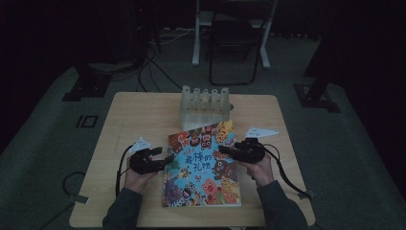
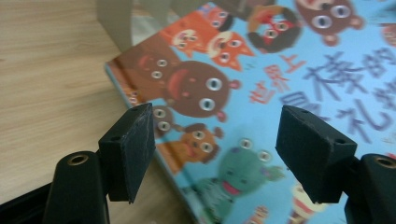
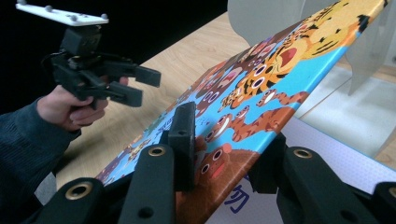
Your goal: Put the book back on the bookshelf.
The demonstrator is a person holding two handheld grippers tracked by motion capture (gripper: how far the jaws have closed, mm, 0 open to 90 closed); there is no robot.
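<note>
A picture book (image 1: 203, 167) with a blue cover full of cartoon animals lies in the middle of the wooden table (image 1: 139, 115). My right gripper (image 3: 224, 154) is shut on the edge of the book's cover (image 3: 261, 79) and holds it tilted up, so a white page (image 3: 336, 154) shows beneath. In the high view my right gripper (image 1: 223, 151) is at the book's right side. My left gripper (image 2: 215, 149) stands open just above the book's (image 2: 280, 60) left edge, holding nothing. It shows as the left gripper (image 1: 165, 160) in the high view and the left gripper (image 3: 140, 84) beyond the raised cover.
A translucent slotted rack (image 1: 205, 108) stands just behind the book at the table's back middle, seen again as the rack (image 3: 266, 16) close behind the raised cover. A folding chair (image 1: 234, 43) and cables lie on the dim floor beyond the table.
</note>
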